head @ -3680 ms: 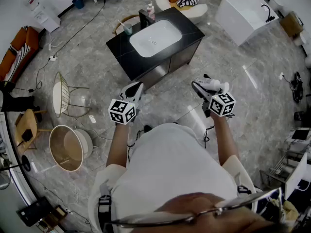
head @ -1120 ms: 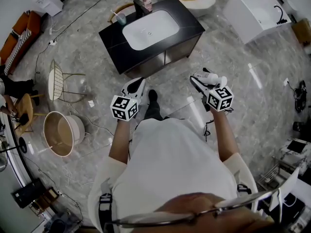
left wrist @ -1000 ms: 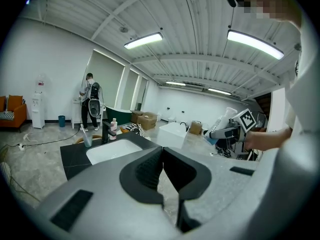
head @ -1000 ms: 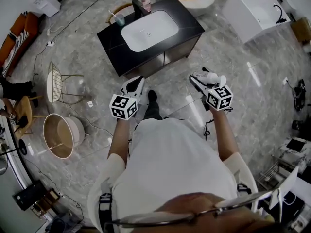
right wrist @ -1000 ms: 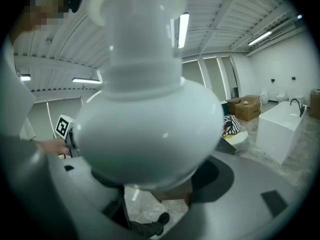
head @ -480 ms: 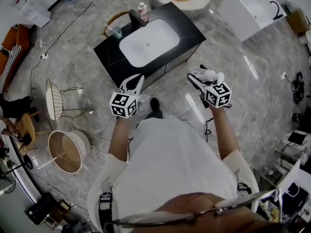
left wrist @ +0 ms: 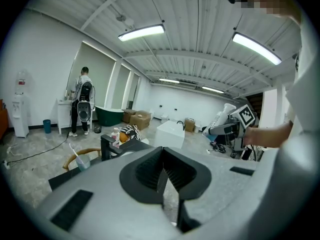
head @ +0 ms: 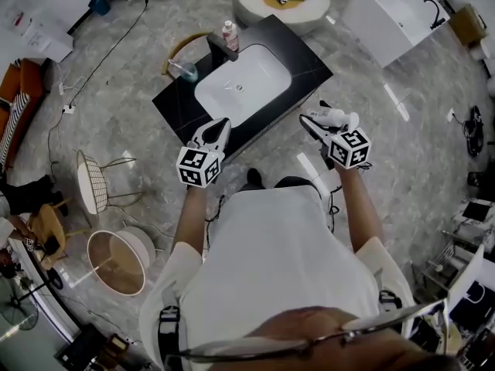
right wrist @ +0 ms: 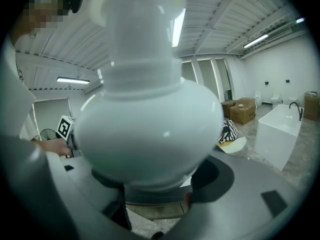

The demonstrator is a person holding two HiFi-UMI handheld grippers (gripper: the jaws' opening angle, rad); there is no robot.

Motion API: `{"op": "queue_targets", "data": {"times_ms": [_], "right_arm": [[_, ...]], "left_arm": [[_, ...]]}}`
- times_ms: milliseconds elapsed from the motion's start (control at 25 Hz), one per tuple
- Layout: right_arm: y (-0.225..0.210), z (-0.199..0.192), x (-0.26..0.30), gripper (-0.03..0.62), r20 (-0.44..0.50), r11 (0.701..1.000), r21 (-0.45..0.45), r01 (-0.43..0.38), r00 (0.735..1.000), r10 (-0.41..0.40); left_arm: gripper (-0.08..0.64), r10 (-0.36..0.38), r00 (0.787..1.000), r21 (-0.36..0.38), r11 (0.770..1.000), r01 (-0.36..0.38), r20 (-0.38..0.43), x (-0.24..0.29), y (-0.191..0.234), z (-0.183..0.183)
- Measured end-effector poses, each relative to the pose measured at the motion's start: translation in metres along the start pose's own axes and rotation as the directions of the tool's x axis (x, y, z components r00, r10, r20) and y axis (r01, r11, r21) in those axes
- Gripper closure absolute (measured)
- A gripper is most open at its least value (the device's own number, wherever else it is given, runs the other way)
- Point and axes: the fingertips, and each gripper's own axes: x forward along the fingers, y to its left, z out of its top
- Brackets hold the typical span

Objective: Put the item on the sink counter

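Looks like a big studio or showroom hall, not a real bathroom: lone sink counter point(head: 179, 105) and white tub point(head: 383, 10) on open marble floor point(head: 402, 161), cables point(head: 94, 66) trailing, strip lights point(left wrist: 141, 32) on a ribbed ceiling point(left wrist: 200, 14).

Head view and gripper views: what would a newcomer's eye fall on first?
The white bottle fills the right gripper view, clamped in the right tongs. In the head view, the black sink counter with its white basin stands just ahead of the person; the left tongs are shut and empty.
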Motion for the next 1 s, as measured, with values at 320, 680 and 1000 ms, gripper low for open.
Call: {"op": "queue_targets", "data": {"times_ms": [320, 680, 1000], "right_arm": [[-0.013, 0.018, 0.03, 0.235, -0.016, 1.0, -0.004, 0.011, 1.0, -0.011], [-0.049, 0.038, 0.073, 0.235, -0.035, 0.999, -0.024, -0.041, 0.999, 0.04], [-0.098, 0.065, 0.128, 0.235, -0.073, 0.989, -0.067, -0.135, 0.989, 0.13]], "left_arm": [[0.555, 0.01, 1.0, 0.0, 1.0, -0.01, 0.006, 0.015, 0.033, 0.016], [0.555, 0.07, 0.998, -0.018, 0.997, -0.07, 0.006, 0.051, 0.066, 0.032], [0.555, 0.154, 0.988, -0.051, 0.987, -0.154, 0.012, 0.098, 0.091, 0.055]]}}
